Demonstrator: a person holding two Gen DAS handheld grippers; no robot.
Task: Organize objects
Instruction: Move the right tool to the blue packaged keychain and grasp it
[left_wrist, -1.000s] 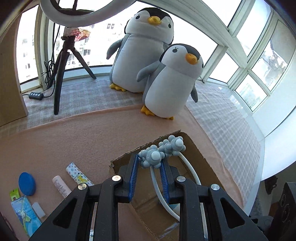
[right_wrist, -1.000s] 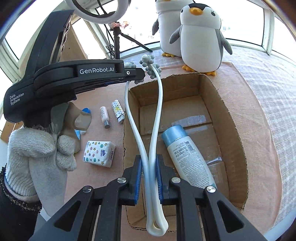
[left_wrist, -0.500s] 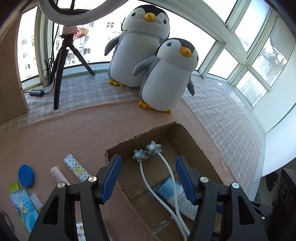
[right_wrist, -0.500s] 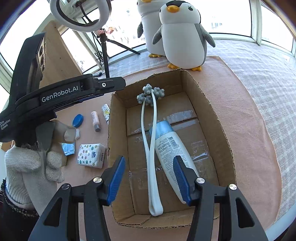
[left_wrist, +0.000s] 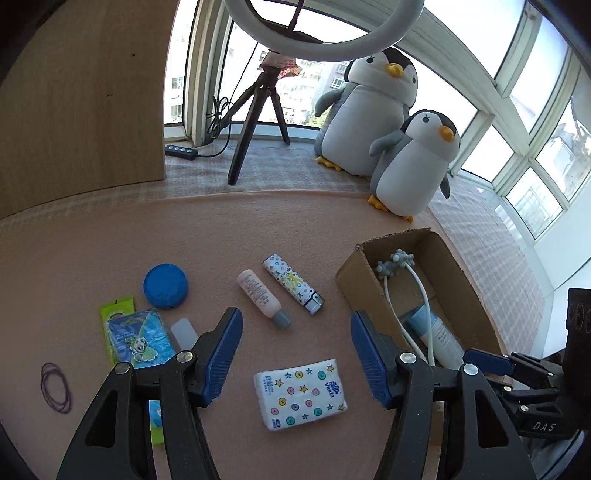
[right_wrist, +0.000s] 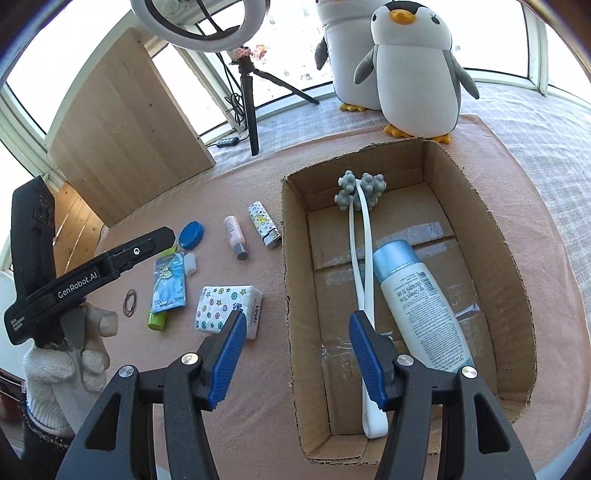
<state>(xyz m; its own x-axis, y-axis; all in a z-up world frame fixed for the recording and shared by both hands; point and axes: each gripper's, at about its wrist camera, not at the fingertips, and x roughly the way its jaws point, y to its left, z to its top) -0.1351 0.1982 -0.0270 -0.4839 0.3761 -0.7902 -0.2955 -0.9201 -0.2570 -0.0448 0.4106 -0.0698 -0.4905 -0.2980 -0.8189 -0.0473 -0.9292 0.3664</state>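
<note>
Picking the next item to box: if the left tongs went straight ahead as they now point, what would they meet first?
Probably the white star-patterned tissue pack, lying on the pink mat between the open left tongs; depth is uncertain.

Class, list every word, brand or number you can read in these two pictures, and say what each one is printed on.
"GenRobot.AI": side of the left hand-held gripper.
"Data Acquisition System": the same hand-held gripper's rear end, small.
"DAS": body of the right hand-held gripper.
"Vinda": end of the tissue pack.
White lotion bottle in the cardboard box: print and barcode too small to read.
Pink bottle, patterned lighter, blue sachet: print too blurred.
</note>
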